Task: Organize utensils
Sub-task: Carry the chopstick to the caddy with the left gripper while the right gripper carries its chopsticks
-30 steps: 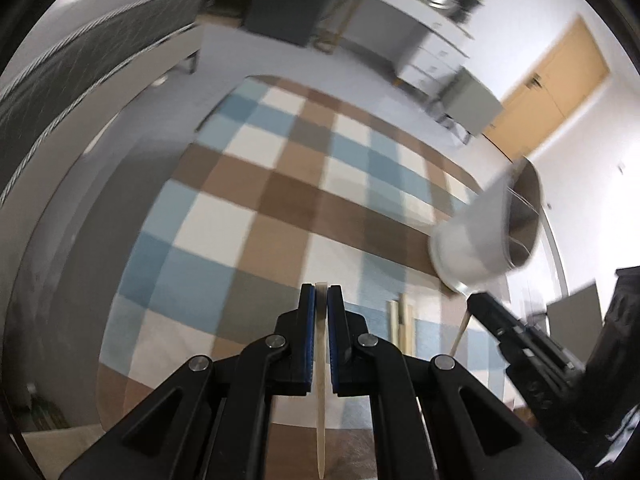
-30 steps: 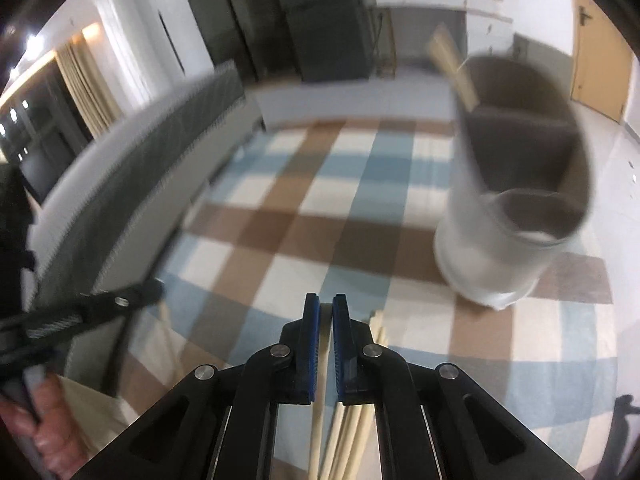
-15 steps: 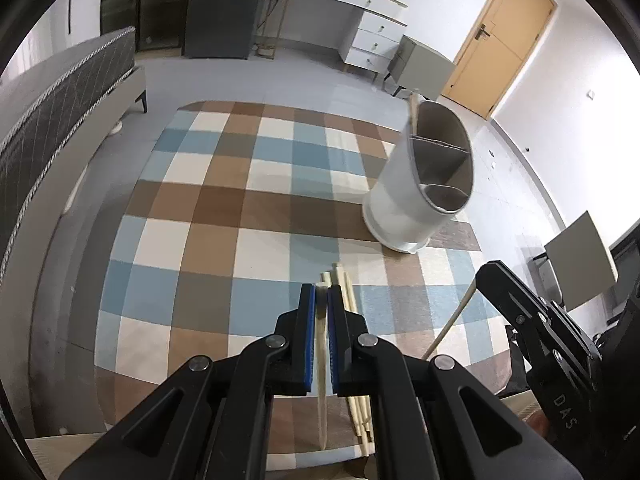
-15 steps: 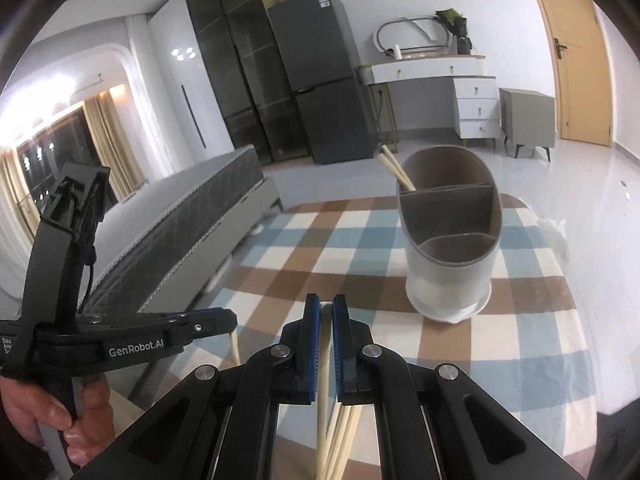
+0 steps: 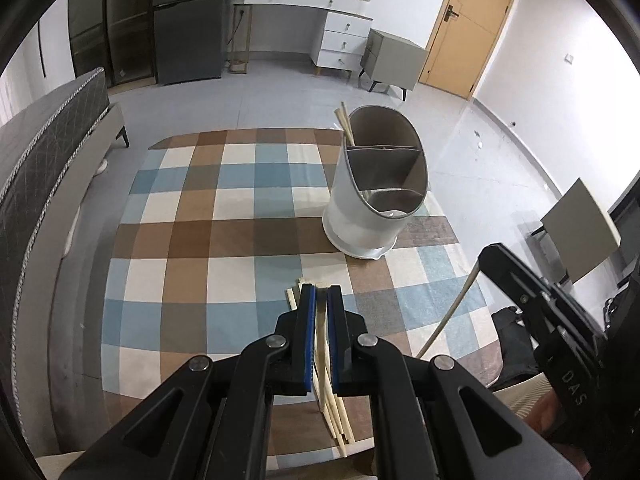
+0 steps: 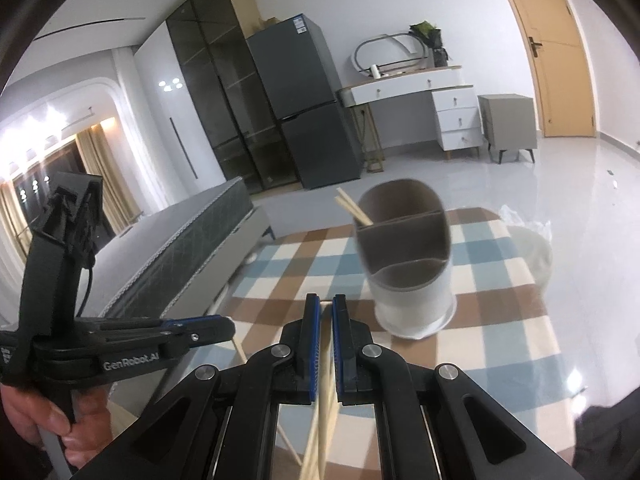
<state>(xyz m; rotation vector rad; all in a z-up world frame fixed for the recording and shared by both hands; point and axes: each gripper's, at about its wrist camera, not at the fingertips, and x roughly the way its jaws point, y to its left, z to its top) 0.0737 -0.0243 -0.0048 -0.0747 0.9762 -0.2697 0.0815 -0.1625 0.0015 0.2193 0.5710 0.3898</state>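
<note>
Both hand-held grippers have risen since the earlier frame. Left wrist view: left hand-held gripper [image 5: 321,292] clenched on one chopstick [image 5: 321,344]; loose chopsticks [image 5: 340,412] on the checked counter [image 5: 192,240] beneath; utensil holder [image 5: 374,200] ahead, rightward. Right wrist view: right hand-held gripper [image 6: 326,304] clenched on a chopstick [image 6: 320,412]; holder just ahead-right.

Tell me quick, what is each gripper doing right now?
Left gripper: shut on one chopstick.
Right gripper: shut on another chopstick.
</note>
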